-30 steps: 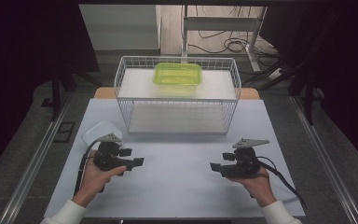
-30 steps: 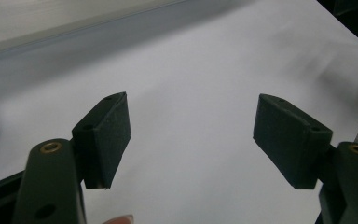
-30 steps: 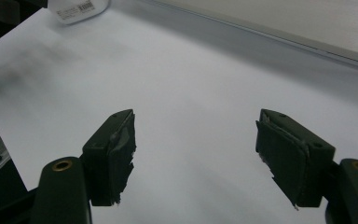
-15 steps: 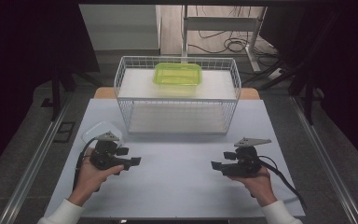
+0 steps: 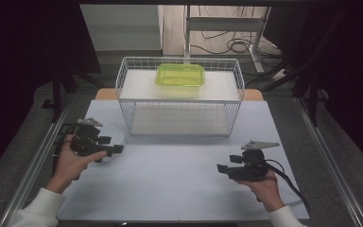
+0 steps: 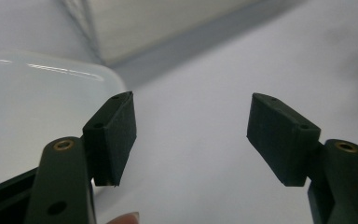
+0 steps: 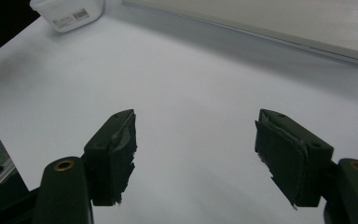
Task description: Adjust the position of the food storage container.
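In the high view a white table (image 5: 179,179) carries a wire basket (image 5: 179,101) at its far middle, with a green box (image 5: 180,75) on a white shelf inside it. The left gripper (image 5: 116,150) is held over the table's left edge, above a clear lid (image 5: 111,142) that lies just left of the basket's near corner. The right gripper (image 5: 221,169) is near the front right, pointing left, well apart from the lid. In the left gripper view the jaws stand apart with nothing between them, though they have just been closing a little; the lid (image 6: 32,112) lies beyond and beside the left-hand jaw, and whether that jaw touches it cannot be told. In the right gripper view the jaws stand apart over bare table, and the lid (image 7: 67,14) sits far off at the top left corner.
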`<move>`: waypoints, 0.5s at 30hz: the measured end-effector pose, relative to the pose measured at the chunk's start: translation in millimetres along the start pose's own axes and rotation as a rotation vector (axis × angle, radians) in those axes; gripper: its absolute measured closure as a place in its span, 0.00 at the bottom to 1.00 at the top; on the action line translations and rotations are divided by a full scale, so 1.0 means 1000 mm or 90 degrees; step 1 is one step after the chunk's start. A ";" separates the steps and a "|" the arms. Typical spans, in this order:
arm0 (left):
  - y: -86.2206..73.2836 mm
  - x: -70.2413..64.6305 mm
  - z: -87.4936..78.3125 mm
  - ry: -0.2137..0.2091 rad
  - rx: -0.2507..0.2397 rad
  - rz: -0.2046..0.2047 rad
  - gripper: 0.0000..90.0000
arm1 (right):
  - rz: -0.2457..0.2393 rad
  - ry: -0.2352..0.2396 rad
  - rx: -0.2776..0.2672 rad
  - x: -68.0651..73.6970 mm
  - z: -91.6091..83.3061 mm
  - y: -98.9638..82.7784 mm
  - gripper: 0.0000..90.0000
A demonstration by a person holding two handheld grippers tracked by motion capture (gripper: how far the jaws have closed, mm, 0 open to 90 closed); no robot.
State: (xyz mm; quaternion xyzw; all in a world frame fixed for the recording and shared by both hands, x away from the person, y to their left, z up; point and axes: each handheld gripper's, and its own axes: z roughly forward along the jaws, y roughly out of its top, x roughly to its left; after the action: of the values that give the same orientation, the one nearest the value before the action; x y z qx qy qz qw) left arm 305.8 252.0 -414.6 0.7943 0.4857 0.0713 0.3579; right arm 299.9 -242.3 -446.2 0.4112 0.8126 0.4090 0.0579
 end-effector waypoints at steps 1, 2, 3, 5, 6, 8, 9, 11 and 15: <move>0.002 0.005 -0.002 0.002 -0.001 -0.005 0.36 | 0.000 0.000 0.000 0.000 0.000 0.000 0.32; 0.004 0.011 -0.003 0.002 -0.002 -0.011 0.37 | 0.002 -0.001 0.000 0.000 0.000 0.000 0.32; 0.006 0.016 -0.004 0.001 0.001 -0.017 0.38 | 0.004 -0.001 0.000 0.000 0.000 0.000 0.32; 0.009 0.029 -0.003 -0.001 0.004 -0.032 0.41 | 0.007 0.000 0.002 0.000 0.001 0.000 0.32; 0.010 0.034 -0.003 -0.001 0.005 -0.038 0.42 | 0.006 0.000 0.004 0.000 0.002 0.000 0.32; 0.013 0.043 -0.001 0.002 0.008 -0.050 0.44 | 0.004 0.001 0.007 0.000 0.004 -0.001 0.32; 0.014 0.048 0.000 -0.001 0.008 -0.059 0.46 | 0.004 0.000 0.009 0.000 0.005 0.000 0.32; 0.017 0.059 0.004 -0.006 0.008 -0.075 0.52 | 0.003 0.000 0.011 0.000 0.007 0.000 0.32; 0.024 0.077 0.010 0.041 0.024 -0.092 0.63 | 0.002 0.001 0.018 -0.001 0.010 -0.001 0.32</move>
State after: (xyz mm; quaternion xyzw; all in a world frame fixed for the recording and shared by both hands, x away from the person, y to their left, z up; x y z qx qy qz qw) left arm 367.6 303.9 -424.6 0.7611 0.5543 0.0620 0.3312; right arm 304.2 -236.9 -453.3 0.4133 0.8174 0.3979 0.0508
